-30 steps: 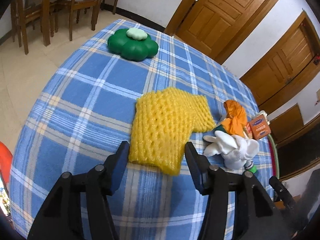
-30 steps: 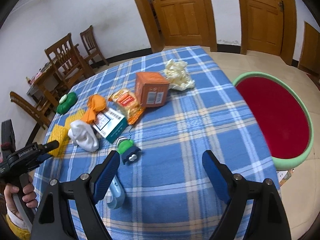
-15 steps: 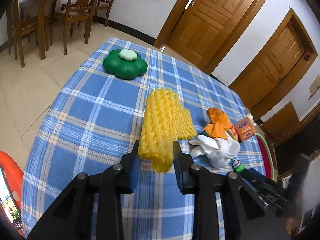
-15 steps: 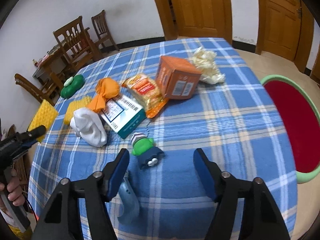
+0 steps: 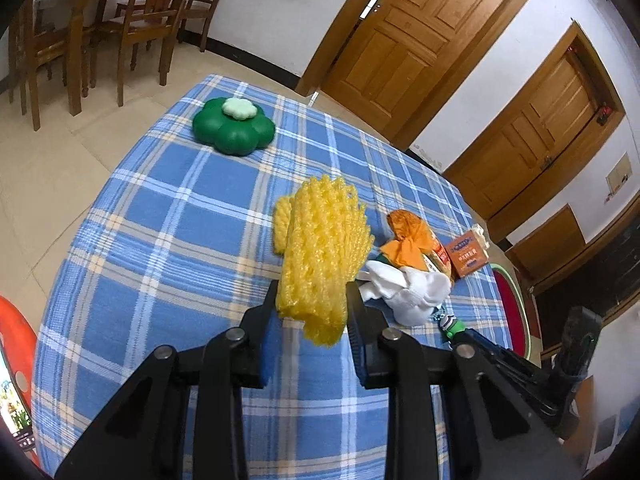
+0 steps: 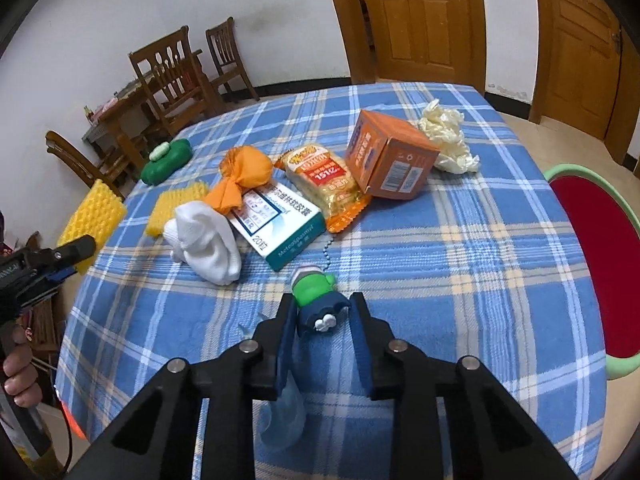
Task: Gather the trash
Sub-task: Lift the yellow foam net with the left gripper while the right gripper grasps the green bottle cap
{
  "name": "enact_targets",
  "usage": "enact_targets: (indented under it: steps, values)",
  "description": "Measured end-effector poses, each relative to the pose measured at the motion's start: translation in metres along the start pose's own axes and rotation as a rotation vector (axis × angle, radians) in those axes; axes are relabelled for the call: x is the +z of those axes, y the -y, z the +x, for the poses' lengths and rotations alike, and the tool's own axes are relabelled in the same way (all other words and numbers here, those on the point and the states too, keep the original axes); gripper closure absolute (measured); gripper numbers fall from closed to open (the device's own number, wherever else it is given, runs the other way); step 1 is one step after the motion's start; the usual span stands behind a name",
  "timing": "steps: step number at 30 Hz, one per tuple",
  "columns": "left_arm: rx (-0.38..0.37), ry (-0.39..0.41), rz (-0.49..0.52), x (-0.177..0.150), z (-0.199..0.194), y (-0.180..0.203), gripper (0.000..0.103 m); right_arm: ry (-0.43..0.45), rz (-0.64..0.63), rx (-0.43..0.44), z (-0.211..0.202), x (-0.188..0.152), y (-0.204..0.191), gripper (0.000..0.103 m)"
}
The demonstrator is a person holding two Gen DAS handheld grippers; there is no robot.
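Your left gripper (image 5: 311, 300) has its fingers clamped on a yellow foam net (image 5: 320, 256), lifted off the bench (image 5: 160, 240). A second net (image 6: 176, 206) lies flat just left of the white sock (image 6: 208, 240).

Your right gripper (image 6: 322, 312) has just been closing, and its fingers now squeeze the green-and-blue toy (image 6: 316, 296) at its blue end; a bead chain (image 6: 326, 246) trails from the toy toward the teal box (image 6: 280, 224). I can't tell whether the toy has left the cloth.

Take the sock as your landmark. Right behind it sits an orange knotted bag (image 6: 240, 176) on the teal box; further right lie the snack pack (image 6: 320, 178), the orange carton (image 6: 386, 160) and crumpled pale paper (image 6: 448, 140). Well behind the sock to the left is the green flower-shaped case (image 6: 166, 160). Nothing stands between your fingers and the pile.

Only the right view shows the teal box's label, the paper and your hand (image 6: 18, 372) on the left handle. A pale blue thing (image 6: 280, 412) lies half hidden under the right fingers; I can't make it out. The red basin (image 6: 600, 256) with a green rim sits off the bench's right edge, cut by the frame.

In the left view the held net blocks part of the sock (image 5: 408, 292), and the toy (image 5: 452, 326) shows only as a green scrap behind the right finger. An orange-red object (image 5: 16, 332) is cropped at the left edge.
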State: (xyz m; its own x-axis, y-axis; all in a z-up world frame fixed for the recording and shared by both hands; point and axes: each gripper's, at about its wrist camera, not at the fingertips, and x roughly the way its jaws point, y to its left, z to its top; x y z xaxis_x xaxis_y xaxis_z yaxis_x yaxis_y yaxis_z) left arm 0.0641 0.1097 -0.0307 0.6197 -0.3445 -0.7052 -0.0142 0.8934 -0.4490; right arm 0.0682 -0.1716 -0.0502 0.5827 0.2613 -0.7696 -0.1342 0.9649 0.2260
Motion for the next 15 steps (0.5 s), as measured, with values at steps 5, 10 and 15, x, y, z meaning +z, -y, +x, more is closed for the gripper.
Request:
enact_targets:
  steps: [5, 10, 15]
  values:
    - [-0.009, -0.003, 0.029, -0.004, 0.001, 0.02, 0.073, 0.055, 0.029, 0.012, -0.022, 0.0, 0.009, 0.075]
    - [-0.032, -0.01, 0.064, -0.007, 0.003, 0.041, 0.073, 0.104, 0.073, 0.011, -0.044, 0.0, 0.022, 0.076]
    - [-0.058, -0.022, 0.094, -0.009, 0.006, 0.061, 0.073, 0.152, 0.116, 0.011, -0.065, -0.001, 0.038, 0.076]
